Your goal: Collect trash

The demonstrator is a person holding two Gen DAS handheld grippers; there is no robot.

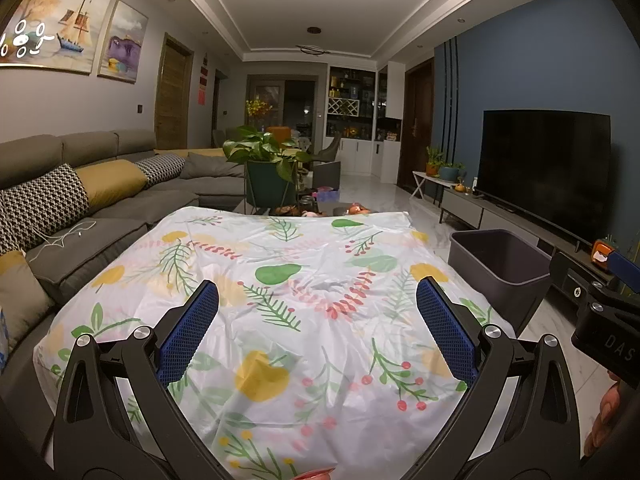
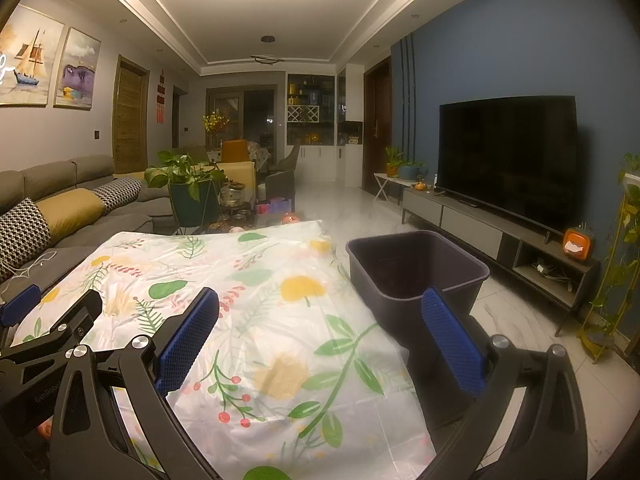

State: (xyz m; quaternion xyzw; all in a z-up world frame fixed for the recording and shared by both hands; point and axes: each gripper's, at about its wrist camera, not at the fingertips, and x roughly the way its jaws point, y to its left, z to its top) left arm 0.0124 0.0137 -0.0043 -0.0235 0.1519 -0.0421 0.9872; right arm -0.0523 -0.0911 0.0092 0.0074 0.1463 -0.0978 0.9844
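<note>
A dark grey bin (image 1: 498, 266) stands on the floor at the right edge of a table covered with a floral cloth (image 1: 304, 280); the bin also shows in the right wrist view (image 2: 416, 276), and so does the cloth (image 2: 248, 304). My left gripper (image 1: 318, 332) is open and empty above the cloth's near half. My right gripper (image 2: 320, 340) is open and empty, over the cloth's right edge next to the bin. No loose trash shows on the cloth. A small pinkish object (image 1: 314, 473) peeks in at the bottom edge of the left wrist view.
A grey sofa (image 1: 100, 200) with cushions runs along the left. A potted plant (image 1: 268, 168) and small items stand beyond the table's far edge. A TV (image 2: 508, 160) on a low cabinet (image 2: 500, 240) lines the right wall, with white floor between.
</note>
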